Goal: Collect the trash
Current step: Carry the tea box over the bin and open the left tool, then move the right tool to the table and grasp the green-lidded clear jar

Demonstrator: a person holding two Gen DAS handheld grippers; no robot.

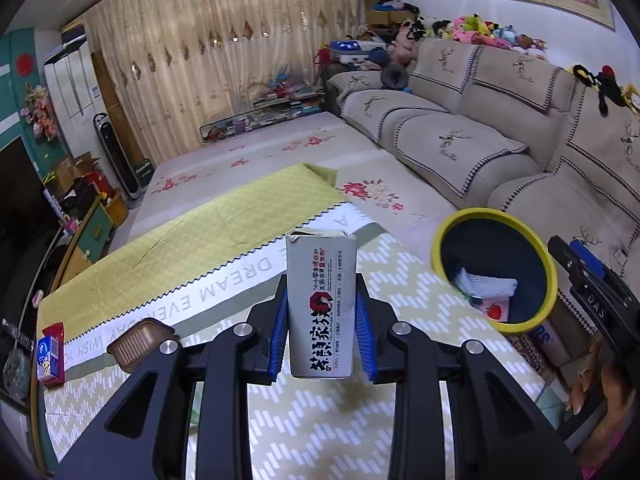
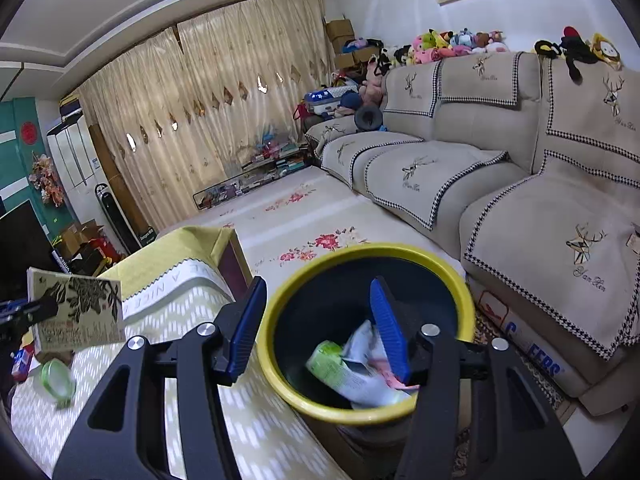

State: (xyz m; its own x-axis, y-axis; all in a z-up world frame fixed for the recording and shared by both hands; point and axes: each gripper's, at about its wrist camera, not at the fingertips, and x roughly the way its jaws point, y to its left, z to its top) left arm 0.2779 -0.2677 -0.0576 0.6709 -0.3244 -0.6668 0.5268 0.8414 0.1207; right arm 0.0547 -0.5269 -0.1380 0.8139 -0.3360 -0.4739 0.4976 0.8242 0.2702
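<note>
The left claw grips a grey carton printed with black and red Chinese characters, its blue pads pressed against the carton's two narrow sides. The carton stands upright between them, lifted clear of the tabletop, which wears a yellow-green cloth with a white zigzag pattern. In the right wrist view the same carton shows a leaf drawing on its broad face and hangs to the left of the bin.

The bin is dark inside with a yellow rim, and sits just beside the tabletop's right edge, between it and the beige sofa. Crumpled white and pink wrappers lie at the bin's bottom; the right wrist view adds a green and white packet among them.

The right claw hangs over the bin with its jaws apart and nothing between them; one blue finger is outside the yellow rim and the other above the bin's opening.

Left of the bin, on the tabletop, lie a brown ridged plastic tray, a small red and blue box near the far left edge, and a blurred green ring-shaped object.
</note>
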